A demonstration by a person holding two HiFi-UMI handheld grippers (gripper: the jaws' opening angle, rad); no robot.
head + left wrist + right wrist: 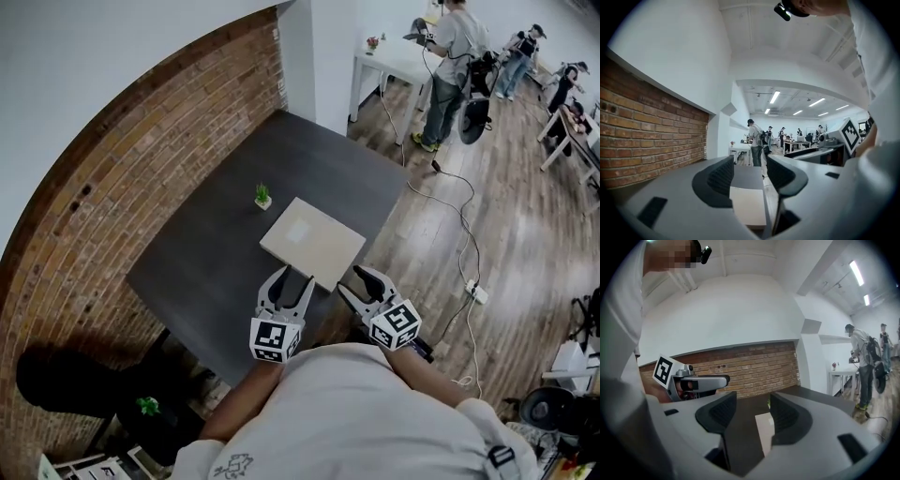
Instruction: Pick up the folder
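Note:
A flat beige folder [312,242] lies on the dark table [206,262], close to its near right edge. My left gripper [292,279] hovers just short of the folder's near corner, jaws open and empty. My right gripper [354,279] hangs beside it at the table's edge, also open and empty. In the left gripper view the folder [747,206] shows low between the jaws of the left gripper [750,173], ahead of them. In the right gripper view the folder [764,430] lies on the table beyond the right gripper [753,411].
A small green plant [262,195] stands on the table behind the folder. A brick wall [112,169] borders the table's left side. Cables and a power strip [478,294] lie on the wood floor at right. People stand by a white table [394,66] far back.

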